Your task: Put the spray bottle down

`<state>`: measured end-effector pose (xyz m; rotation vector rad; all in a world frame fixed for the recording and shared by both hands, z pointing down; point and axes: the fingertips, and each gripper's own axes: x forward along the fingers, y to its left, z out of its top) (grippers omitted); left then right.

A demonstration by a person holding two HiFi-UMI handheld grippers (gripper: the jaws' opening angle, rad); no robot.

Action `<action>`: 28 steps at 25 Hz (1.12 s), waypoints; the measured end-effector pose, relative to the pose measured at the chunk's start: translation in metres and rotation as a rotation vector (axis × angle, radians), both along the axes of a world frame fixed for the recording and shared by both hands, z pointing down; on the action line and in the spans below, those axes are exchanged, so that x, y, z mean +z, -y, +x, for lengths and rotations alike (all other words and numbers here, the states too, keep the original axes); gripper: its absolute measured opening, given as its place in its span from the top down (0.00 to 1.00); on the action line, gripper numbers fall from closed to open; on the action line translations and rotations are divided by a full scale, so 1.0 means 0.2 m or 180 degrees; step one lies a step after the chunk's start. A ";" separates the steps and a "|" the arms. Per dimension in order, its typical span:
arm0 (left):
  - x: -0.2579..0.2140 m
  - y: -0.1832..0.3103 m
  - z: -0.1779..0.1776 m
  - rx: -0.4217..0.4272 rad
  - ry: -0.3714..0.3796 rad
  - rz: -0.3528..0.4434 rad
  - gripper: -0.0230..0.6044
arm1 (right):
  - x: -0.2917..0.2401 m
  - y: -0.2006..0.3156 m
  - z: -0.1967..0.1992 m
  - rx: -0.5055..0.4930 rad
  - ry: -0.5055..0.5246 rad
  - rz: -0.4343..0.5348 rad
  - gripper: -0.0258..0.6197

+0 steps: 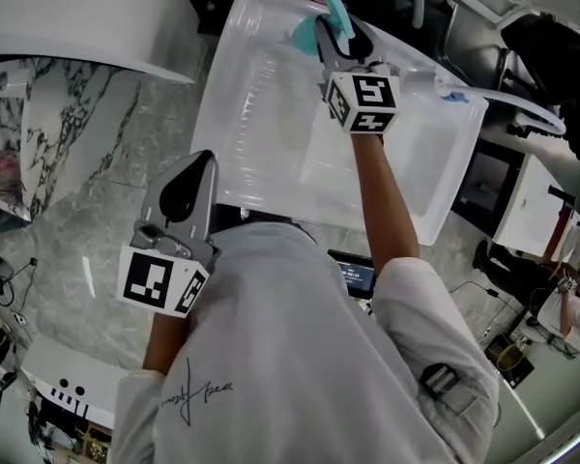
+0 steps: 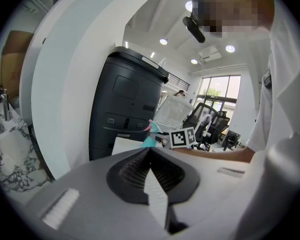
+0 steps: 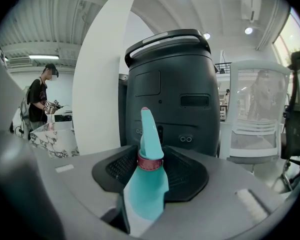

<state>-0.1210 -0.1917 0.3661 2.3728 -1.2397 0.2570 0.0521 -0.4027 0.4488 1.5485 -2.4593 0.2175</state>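
A teal spray bottle (image 1: 334,14) with a pink collar and pink tip sits between the fingers of my right gripper (image 1: 340,37), which is shut on it over the far edge of the white table (image 1: 271,114). The right gripper view shows the bottle (image 3: 149,179) upright, with its trigger head rising above the right gripper (image 3: 149,159). My left gripper (image 1: 195,165) hangs near my body at the table's near left corner, shut with nothing in it. In the left gripper view, the left gripper (image 2: 150,152) has its pads together, and the bottle (image 2: 149,140) shows far off.
A tall black bin-like unit (image 3: 170,84) stands just beyond the table. A white mesh chair (image 3: 257,114) is to its right. A marble-patterned surface (image 1: 77,124) lies left of the table. A person (image 3: 40,101) stands far off on the left.
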 end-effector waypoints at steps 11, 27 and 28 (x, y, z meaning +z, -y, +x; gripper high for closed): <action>-0.02 -0.03 -0.01 -0.0032 -0.0015 0.0059 0.96 | -0.01 -0.02 0.02 0.0057 0.0036 -0.0047 0.69; -0.06 -0.10 0.02 -0.0022 -0.0055 0.0152 0.96 | -0.08 -0.14 0.05 0.0019 0.0055 -0.0022 0.69; -0.07 -0.10 0.02 -0.0020 -0.0057 0.0158 0.96 | -0.08 -0.15 0.05 0.0021 0.0062 -0.0019 0.69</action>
